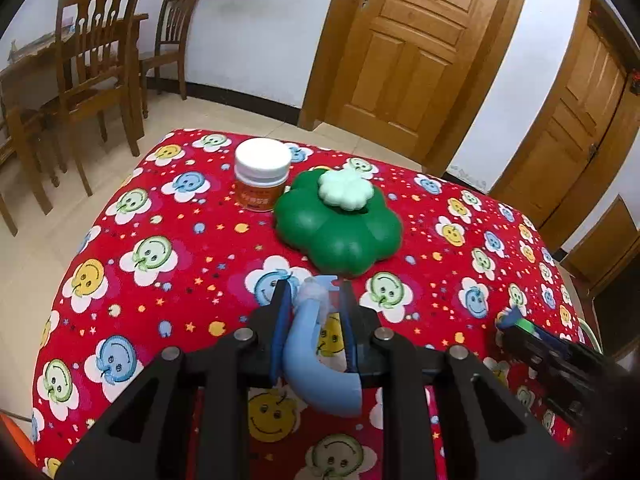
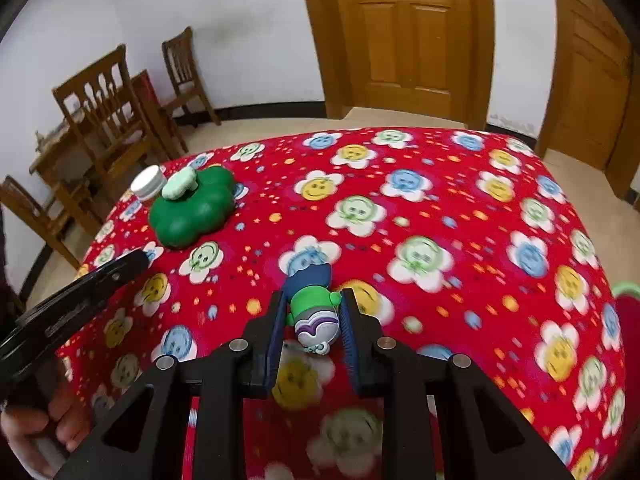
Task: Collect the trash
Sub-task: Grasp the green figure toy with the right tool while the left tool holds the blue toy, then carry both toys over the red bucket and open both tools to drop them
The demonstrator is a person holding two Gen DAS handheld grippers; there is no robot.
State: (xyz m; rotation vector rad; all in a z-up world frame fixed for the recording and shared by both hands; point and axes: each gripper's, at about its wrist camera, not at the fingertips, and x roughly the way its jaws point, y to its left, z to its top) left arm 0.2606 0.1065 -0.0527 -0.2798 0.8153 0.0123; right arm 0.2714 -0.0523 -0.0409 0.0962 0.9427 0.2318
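My left gripper (image 1: 314, 292) is shut on a curved light-blue piece (image 1: 316, 368) with a whitish tip, held above the red smiley tablecloth (image 1: 160, 208). My right gripper (image 2: 312, 300) is shut on a small toy figure (image 2: 314, 312) with a green body, dark blue end and grey-purple head; it also shows at the right of the left wrist view (image 1: 520, 320). A green clover-shaped container (image 1: 340, 224) with a pale green clover lid (image 1: 346, 190) sits ahead of the left gripper, and at far left in the right wrist view (image 2: 192, 208).
A white-lidded orange jar (image 1: 262, 176) stands just left of the green container. Wooden chairs (image 1: 96, 64) and a table stand beyond the table's left edge. Wooden doors (image 1: 416, 48) line the back wall. A red and green object (image 2: 628, 308) shows at the right edge.
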